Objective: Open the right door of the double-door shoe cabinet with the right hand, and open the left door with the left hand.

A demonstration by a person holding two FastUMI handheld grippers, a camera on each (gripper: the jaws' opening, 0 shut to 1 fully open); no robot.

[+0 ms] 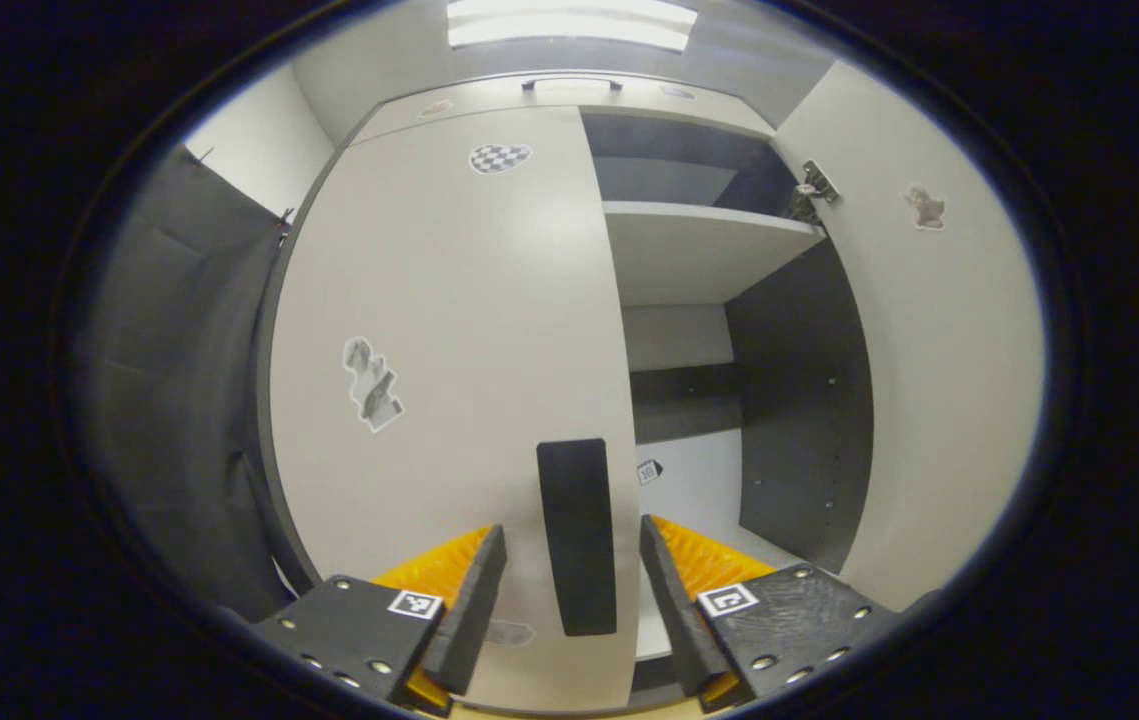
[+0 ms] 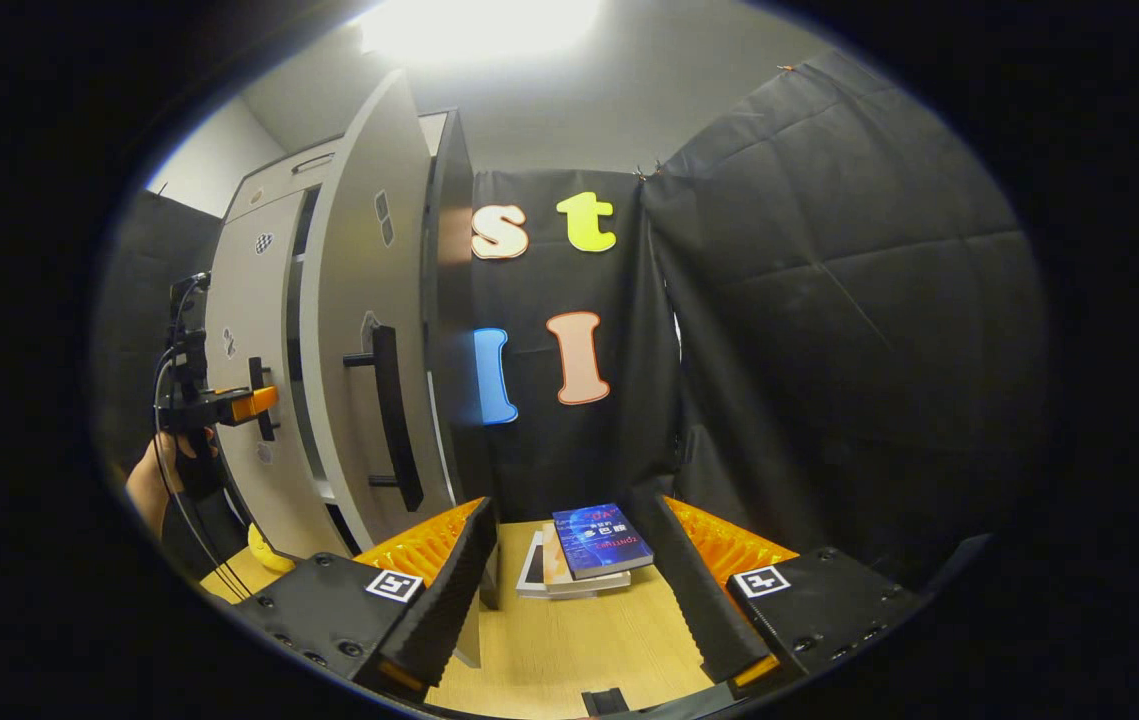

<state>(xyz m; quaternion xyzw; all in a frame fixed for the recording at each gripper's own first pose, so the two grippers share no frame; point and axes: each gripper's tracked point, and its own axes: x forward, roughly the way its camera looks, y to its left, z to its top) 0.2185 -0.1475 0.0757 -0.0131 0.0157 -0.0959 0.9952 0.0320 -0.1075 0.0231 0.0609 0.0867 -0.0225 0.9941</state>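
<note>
Left gripper (image 1: 574,590) spread wide, straddling but not yet pinching the upright left door handle (image 1: 577,535) dead ahead between its 2 fingers, long axis vertical; right gripper (image 2: 577,590) likewise spread and empty, right door (image 2: 369,330) already swung open.

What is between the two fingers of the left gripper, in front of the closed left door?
In the left gripper view, the dark door handle stands in the gap of the left gripper, mounted on the left door. The fingers are apart and do not press it.
</note>
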